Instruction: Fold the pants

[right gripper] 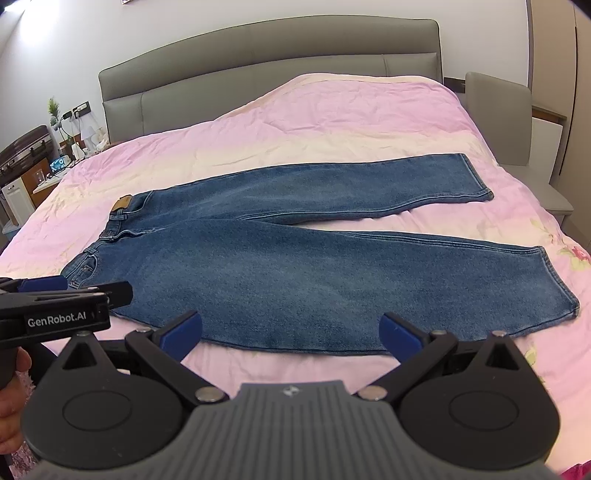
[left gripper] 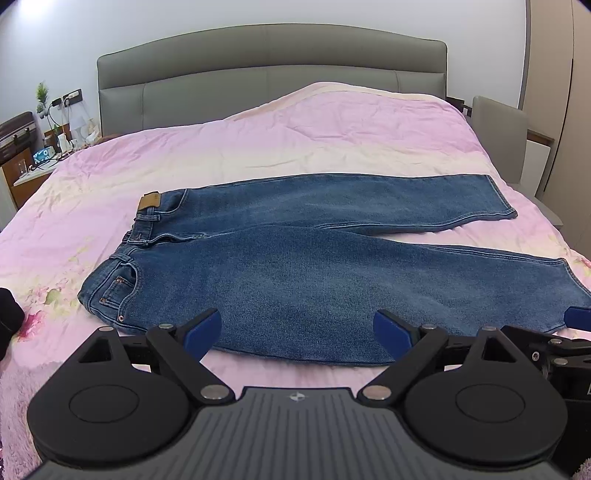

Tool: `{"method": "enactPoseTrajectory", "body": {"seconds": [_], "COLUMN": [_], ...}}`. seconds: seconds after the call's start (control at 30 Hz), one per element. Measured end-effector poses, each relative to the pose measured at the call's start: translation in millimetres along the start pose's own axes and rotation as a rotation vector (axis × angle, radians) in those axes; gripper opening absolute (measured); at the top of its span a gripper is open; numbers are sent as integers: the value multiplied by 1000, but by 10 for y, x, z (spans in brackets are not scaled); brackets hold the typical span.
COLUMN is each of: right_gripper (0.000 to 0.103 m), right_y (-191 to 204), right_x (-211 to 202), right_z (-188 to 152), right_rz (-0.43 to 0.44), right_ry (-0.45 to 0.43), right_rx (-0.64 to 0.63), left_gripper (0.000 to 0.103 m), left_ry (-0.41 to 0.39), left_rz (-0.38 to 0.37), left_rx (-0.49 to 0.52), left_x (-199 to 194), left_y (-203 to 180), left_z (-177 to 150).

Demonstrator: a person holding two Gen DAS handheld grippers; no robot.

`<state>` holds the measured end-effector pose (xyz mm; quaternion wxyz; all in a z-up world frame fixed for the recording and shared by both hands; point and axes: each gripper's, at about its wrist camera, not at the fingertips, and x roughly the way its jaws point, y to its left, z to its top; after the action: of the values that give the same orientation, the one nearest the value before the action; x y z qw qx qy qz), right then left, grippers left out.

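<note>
Both grippers' jaws wide apart, jeans (left gripper: 314,266) flat just beyond.

"GenRobot.AI" on left gripper (right gripper: 92,291)

The room is bright and evenly lit, soft white light falling from overhead; a hot glare blooms on the wall (left gripper: 35,9) at the top left corner of the left wrist view. The pink duvet (left gripper: 332,140) washes out to cream across its middle where the light lands hardest. Shadows are faint, only a thin dark line under the near edge of the jeans (right gripper: 314,280). Both views bow strongly: the headboard (right gripper: 258,55) arches and the black corners vignette. Focus holds well at centre, softening toward the cluttered nightstand (right gripper: 48,173) at the left rim
</note>
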<state>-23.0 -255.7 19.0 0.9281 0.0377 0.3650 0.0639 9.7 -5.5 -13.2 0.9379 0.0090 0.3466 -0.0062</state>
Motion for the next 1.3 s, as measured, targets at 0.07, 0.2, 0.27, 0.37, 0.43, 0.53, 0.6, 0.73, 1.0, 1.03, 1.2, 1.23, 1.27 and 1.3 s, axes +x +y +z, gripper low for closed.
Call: {"method": "enactPoseTrajectory", "body": {"seconds": [0.07,0.2,0.27,0.37,0.43,0.53,0.6,0.73,1.0,1.03,1.2,1.23,1.27,1.3], "right_gripper": [98,98,98,98,98,98,98,98,98,98,88,87,86,83], "right_y": [-5,0,-9,-14,-18,-50,-96,-237,-690,-734,-887,-905,-919,-933], "right_x": [4,9,13,18,17,17,11,27,349,411,728,795,865,929], "right_z": [4,8,9,9,8,10,28,121,290,314,402,404,399,399], "right_rz": [0,-1,0,0,0,-4,-7,-27,-53,-48,-38,-35,-30,-26], "right_ry": [0,1,-1,0,-4,-13,-34,-72,-36,-9,135,159,186,215], "right_rx": [2,3,5,7,7,-3,-14,-71,-263,-288,-407,-430,-451,-468], "left_gripper": [103,103,103,103,103,103,97,86,62,62,62,62,62,62], "left_ry": [0,2,4,7,13,20,33,47,1,1,57,92,123,148], "left_rz": [-1,0,1,0,-6,-35,-54,-66,-105,-100,-59,-71,-96,-130], "left_rx": [-1,-1,2,6,13,20,32,109,266,288,364,403,451,499], "left_x": [-3,-3,1,11,26,27,40,63,207,242,492,571,642,705], "left_y": [-2,-13,-19,-35,-38,-10,31,109,298,318,404,426,431,447], "left_z": [-4,-4,-4,-4,5,45,97,215,403,416,428,417,409,399]}}
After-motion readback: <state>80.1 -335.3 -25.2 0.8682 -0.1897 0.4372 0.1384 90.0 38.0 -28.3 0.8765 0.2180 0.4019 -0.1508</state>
